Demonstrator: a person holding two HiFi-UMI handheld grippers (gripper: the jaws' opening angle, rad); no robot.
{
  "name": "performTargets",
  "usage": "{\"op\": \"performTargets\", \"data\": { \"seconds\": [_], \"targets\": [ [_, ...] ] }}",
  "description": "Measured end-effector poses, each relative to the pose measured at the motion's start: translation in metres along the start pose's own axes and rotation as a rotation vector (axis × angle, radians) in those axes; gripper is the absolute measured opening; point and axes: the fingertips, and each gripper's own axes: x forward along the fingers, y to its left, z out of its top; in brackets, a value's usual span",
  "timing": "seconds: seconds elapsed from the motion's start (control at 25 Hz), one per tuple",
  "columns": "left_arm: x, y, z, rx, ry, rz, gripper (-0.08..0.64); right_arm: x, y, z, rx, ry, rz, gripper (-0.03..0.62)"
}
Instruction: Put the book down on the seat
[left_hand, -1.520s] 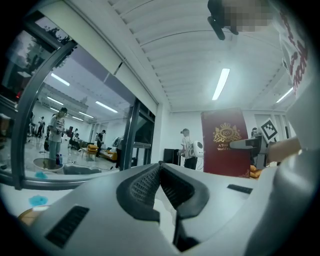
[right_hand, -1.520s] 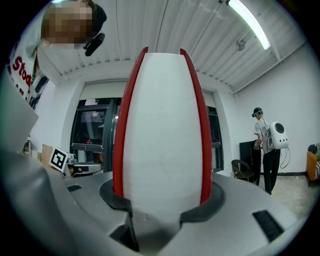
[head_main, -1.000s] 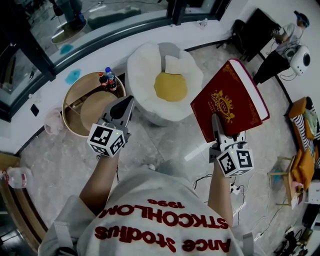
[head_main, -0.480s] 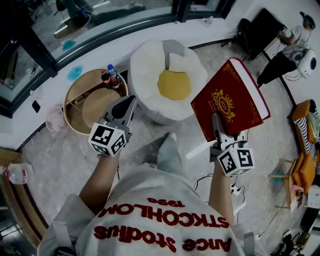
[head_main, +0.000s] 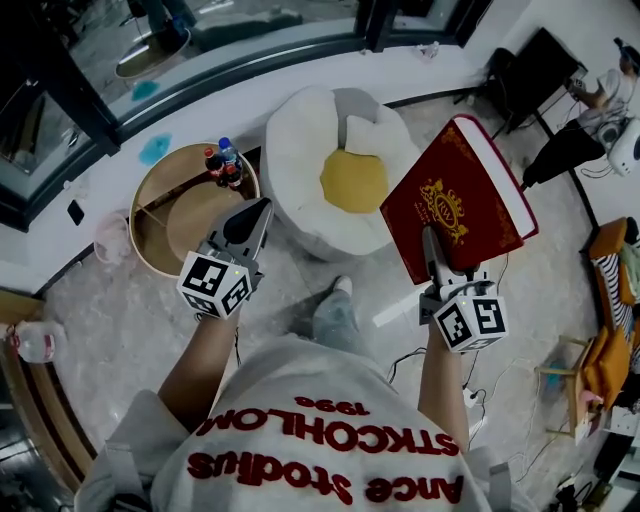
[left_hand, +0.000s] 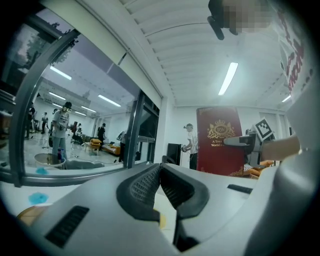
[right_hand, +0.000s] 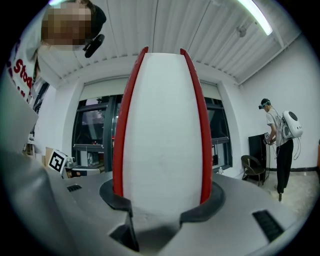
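A thick dark red book (head_main: 455, 205) with a gold crest stands upright in the air, my right gripper (head_main: 432, 250) shut on its lower edge. In the right gripper view its white page block (right_hand: 162, 130) fills the space between the jaws. The seat is a white round beanbag chair (head_main: 305, 180) with a yellow cushion (head_main: 354, 181), on the floor ahead and left of the book. My left gripper (head_main: 252, 215) is shut and empty, held over the floor between the chair and a round wooden table. The left gripper view also shows the book (left_hand: 219, 140) and its jaws (left_hand: 160, 167) pressed together.
A round wooden side table (head_main: 190, 205) with two bottles (head_main: 222, 163) stands left of the chair. A glass wall (head_main: 200, 40) runs along the far side. A person with a white backpack (head_main: 610, 95) stands at the far right. A foot (head_main: 340, 290) shows below the chair.
The view has shifted slightly as the person steps forward; a foot and leg now show below the chair. Both grippers hold the same pose, the book still upright.
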Motion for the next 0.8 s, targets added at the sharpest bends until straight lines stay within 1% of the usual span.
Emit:
{"op": "performTargets", "data": {
  "seconds": [0.24, 0.36, 0.52, 0.64, 0.8],
  "targets": [
    [0.038, 0.017, 0.01, -0.003, -0.001, 0.031, 0.015, 0.043, -0.031, 0.011, 0.01, 0.004, 0.021, 0.255],
    [0.064, 0.029, 0.019, -0.02, 0.0, 0.056, 0.015, 0.07, -0.051, 0.019, 0.019, 0.015, 0.037, 0.255],
    [0.092, 0.033, 0.021, -0.02, -0.002, 0.081, 0.015, 0.096, -0.077, 0.018, 0.035, 0.018, 0.061, 0.255],
    [0.106, 0.034, 0.016, -0.02, -0.012, 0.103, 0.015, 0.111, -0.092, 0.012, 0.054, 0.014, 0.083, 0.255],
    [0.116, 0.03, -0.002, -0.01, -0.029, 0.125, 0.015, 0.119, -0.106, -0.005, 0.066, -0.002, 0.113, 0.255]
  ]
}}
